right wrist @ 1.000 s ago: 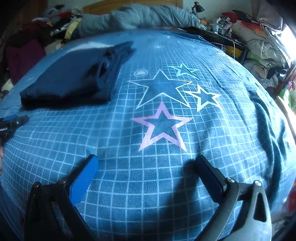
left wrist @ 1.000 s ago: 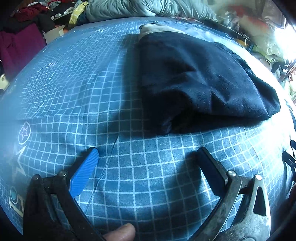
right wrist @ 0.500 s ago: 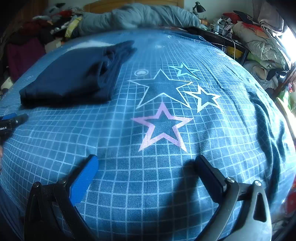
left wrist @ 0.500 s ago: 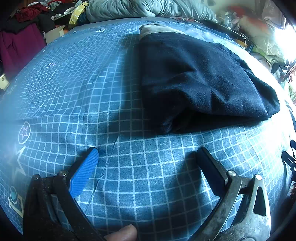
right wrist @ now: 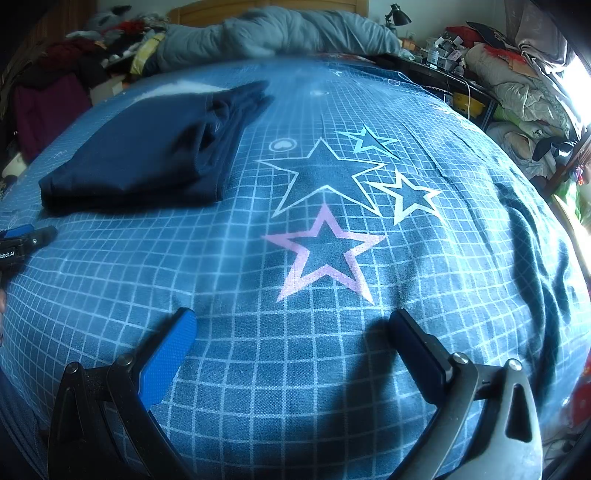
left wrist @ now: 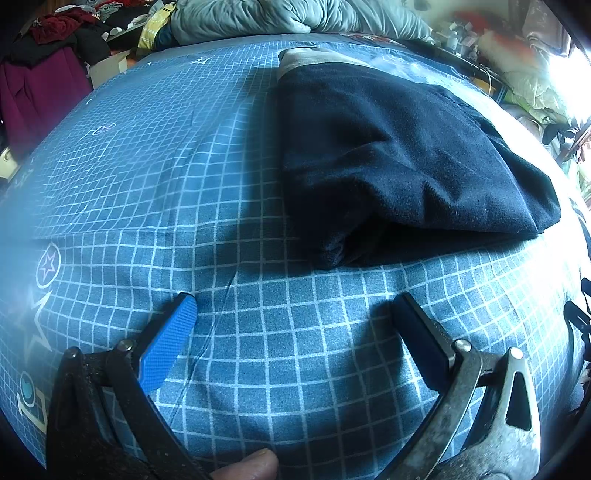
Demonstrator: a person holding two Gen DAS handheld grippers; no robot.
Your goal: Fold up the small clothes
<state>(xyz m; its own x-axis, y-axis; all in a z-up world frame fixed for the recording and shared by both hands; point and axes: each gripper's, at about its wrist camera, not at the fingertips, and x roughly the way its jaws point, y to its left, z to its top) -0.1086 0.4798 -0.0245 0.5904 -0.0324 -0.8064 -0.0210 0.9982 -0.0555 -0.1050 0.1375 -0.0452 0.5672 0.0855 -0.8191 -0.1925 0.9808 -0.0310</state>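
Observation:
A folded dark navy garment [left wrist: 399, 162] lies on the blue grid-patterned bedsheet [left wrist: 155, 177], just ahead and to the right of my left gripper [left wrist: 295, 306]. That gripper is open and holds nothing, hovering low over the sheet short of the garment's near edge. In the right wrist view the same garment [right wrist: 147, 147] sits at the upper left. My right gripper [right wrist: 291, 325] is open and empty above the sheet near a pink star print [right wrist: 325, 254]. The left gripper's tip [right wrist: 26, 240] shows at that view's left edge.
A grey duvet [right wrist: 280, 29] is bunched at the bed's far end. Piles of clothes [left wrist: 48, 74] stand at the left, and bedding and clutter [right wrist: 524, 88] crowd the right side. A fingertip [left wrist: 251, 465] shows at the bottom of the left view.
Both views have shifted only slightly. The garment lies as before and both grippers stay open.

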